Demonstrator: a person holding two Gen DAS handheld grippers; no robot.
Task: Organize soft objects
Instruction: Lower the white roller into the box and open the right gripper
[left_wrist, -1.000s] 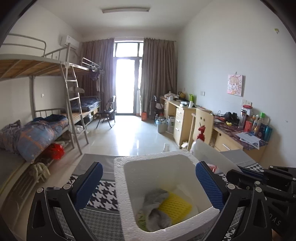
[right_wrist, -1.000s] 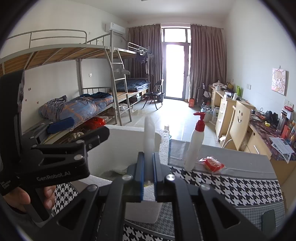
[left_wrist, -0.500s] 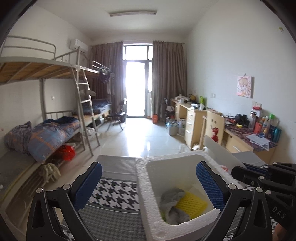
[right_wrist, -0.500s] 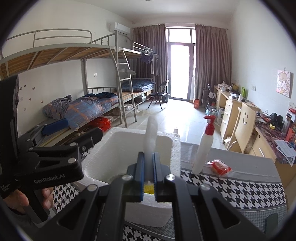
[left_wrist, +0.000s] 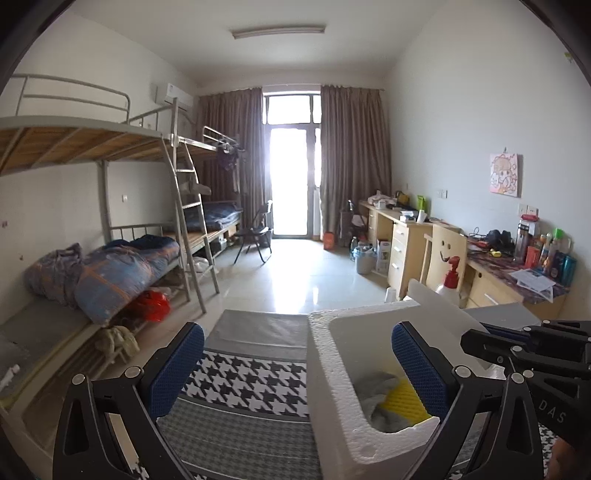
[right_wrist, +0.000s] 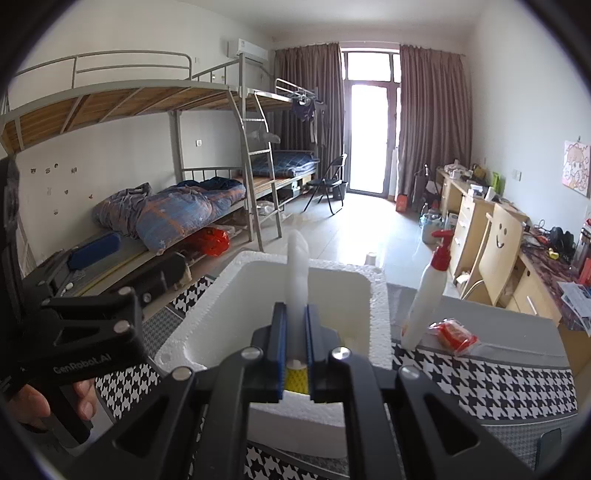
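bunk beds (left_wrist: 110, 155) left | desks (left_wrist: 402, 236) right | curtained balcony door (left_wrist: 291, 173) far end | glossy tile floor (left_wrist: 314, 284)

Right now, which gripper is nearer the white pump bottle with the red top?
Right. The right gripper, jaws shut on the foam lid, sits just left of the pump bottle. The left gripper hangs open at the foam box's far side.

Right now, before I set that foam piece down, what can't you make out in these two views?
- Lower end of the thin white foam panel: right wrist view, hidden by the right gripper.
- Contents of the white foam box: right wrist view shows only a yellow sliver.
- Yellow textured sponge and grey cloth: left wrist view, partly hidden by the left gripper finger and the box wall.
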